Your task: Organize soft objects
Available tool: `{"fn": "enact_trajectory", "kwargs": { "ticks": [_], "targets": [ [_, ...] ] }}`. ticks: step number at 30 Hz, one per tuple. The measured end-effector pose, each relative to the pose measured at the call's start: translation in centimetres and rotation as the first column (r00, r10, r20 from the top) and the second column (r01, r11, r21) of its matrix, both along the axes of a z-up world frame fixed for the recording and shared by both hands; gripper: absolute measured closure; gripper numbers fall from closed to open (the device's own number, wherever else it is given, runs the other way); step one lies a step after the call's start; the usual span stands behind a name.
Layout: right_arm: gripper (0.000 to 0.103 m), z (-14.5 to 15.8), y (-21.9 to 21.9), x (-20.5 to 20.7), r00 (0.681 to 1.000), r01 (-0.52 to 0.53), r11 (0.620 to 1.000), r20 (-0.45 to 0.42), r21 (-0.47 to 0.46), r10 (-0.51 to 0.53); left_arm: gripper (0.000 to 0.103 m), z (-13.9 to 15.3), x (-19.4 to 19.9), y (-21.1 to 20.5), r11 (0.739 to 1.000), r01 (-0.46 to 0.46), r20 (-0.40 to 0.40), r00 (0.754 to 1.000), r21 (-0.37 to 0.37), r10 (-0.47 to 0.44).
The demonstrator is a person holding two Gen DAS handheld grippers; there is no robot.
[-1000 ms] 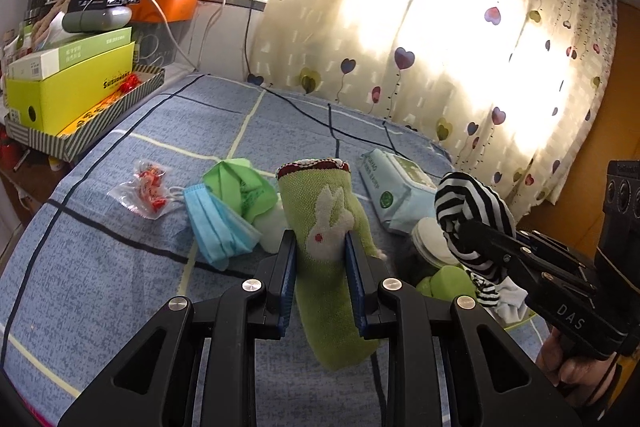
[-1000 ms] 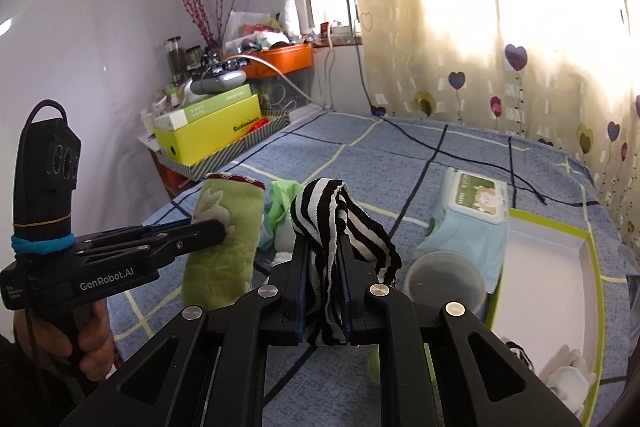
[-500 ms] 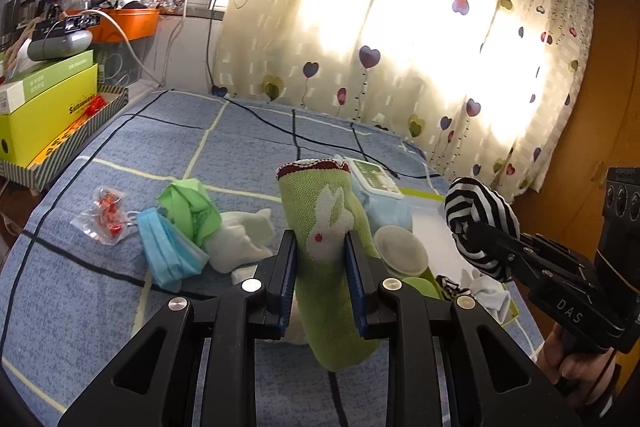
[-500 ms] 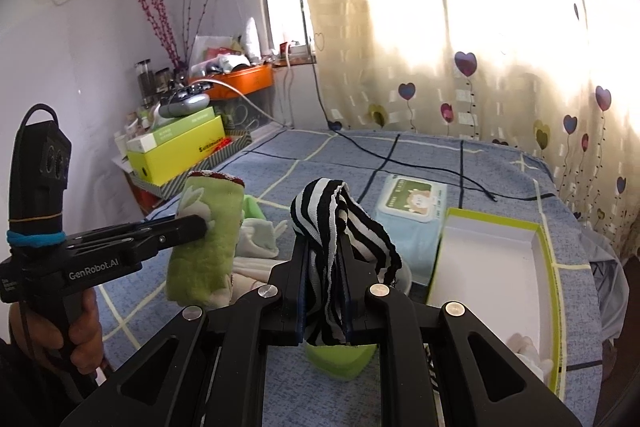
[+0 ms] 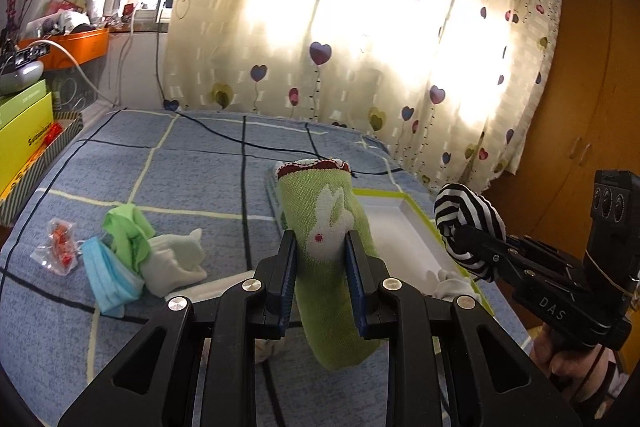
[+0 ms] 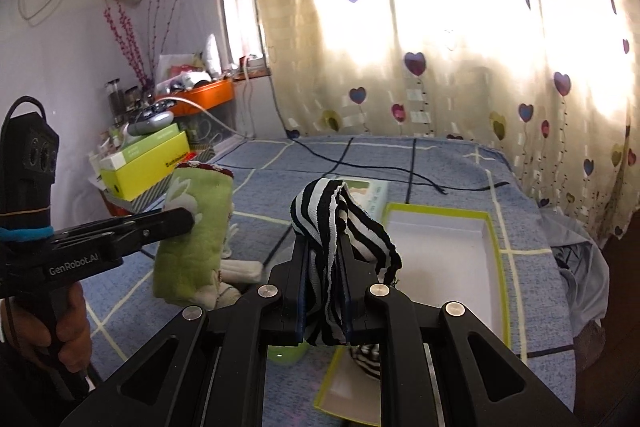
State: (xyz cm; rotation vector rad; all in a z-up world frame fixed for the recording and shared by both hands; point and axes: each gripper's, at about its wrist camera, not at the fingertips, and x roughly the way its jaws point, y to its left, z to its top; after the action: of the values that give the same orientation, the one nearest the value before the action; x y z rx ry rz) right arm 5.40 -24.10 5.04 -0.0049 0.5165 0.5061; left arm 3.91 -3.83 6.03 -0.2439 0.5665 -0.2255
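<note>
Item one: the left gripper (image 5: 321, 277), which we are holding with its blue pads clamped on a green knitted sock with a white rabbit motif and a dark red cuff (image 5: 326, 227). We are carrying the sock upright above the bed, cuff uppermost, toe hanging below the jaws.

Item two: the right gripper (image 6: 323, 297), which we are keeping pinched on a black-and-white striped sock (image 6: 340, 227). The fabric is bunching above the jaws and drooping to either side.

Item three: the shallow white box with a lime-green rim (image 6: 494, 239), lying open toward the right edge of the blue checked bedspread (image 6: 440, 163). We are seeing what looks like white fabric (image 5: 450, 285) at its near end, and a striped piece (image 6: 370, 363) that seems to lie at its near edge, below the right gripper; its interior is otherwise bare.

Item four: loose goods lying toward the left edge of the bedspread: a blue pleated face mask (image 5: 108, 277), a crumpled bright green cloth (image 5: 128, 233), a pale white sock (image 5: 176, 259) and a small clear packet with red contents (image 5: 58, 245).

Step in hand, as we are judging it: carrying both socks toward the box. The next move is calling for each gripper to come over the bare white floor, lower until the fabric is resting inside the rim, then part its jaws, so neither sock is draping over the edge.
</note>
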Motion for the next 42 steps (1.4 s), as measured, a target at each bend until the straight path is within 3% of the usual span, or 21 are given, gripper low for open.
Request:
{"fn": "enact_trajectory", "kwargs": {
  "ticks": [16,42],
  "targets": [
    [0.091,-2.0,-5.9,1.8,0.993,0.109,0.994,-0.047,0.032,-0.107,0.078,0.0,2.7,-5.4,0.994,0.102,-0.020,0.995,0.030,-0.102],
    [0.090,-6.9,-8.2,7.5,0.970,0.134,0.991,-0.205,0.017,-0.128,0.078,-3.4,9.0,-11.6,0.976,0.194,-0.160,0.971,0.098,-0.177]
  ]
}}
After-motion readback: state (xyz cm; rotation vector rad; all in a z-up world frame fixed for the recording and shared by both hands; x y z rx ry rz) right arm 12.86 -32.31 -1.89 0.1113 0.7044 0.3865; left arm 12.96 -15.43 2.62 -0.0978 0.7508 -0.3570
